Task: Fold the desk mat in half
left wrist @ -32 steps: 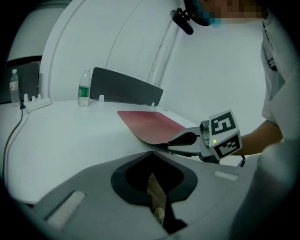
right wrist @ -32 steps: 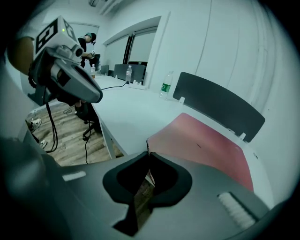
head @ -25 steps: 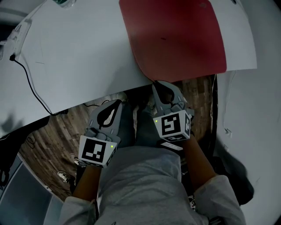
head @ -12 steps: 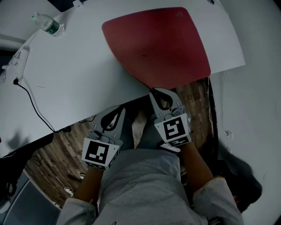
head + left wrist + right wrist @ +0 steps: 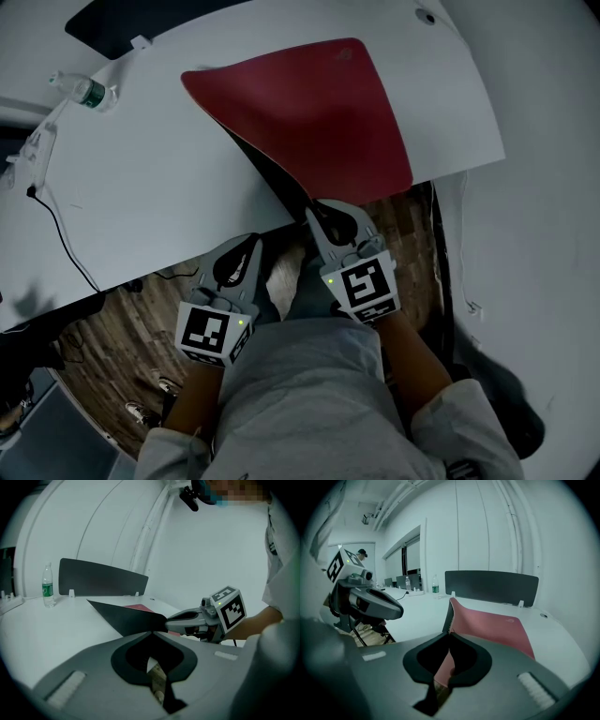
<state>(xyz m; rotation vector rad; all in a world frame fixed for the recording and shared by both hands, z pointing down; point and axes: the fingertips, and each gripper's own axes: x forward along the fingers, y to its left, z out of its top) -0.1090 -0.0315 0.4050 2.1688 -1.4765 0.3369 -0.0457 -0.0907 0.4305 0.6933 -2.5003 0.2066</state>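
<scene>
1. The mat (image 5: 309,112) looks thin, light and bendy, so it will flop. A corner is a good place to hold it.
2. The mat lies on the surface (image 5: 141,187), with its near corner lifted.
3. The right claw (image 5: 317,208) pinches that corner at the surface's near edge.
4. The left claw (image 5: 249,242) is closed on nothing, just off that edge.

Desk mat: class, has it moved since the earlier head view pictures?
Yes. The desk mat, flat before, now has its near left corner lifted off the table by the right gripper.
</scene>
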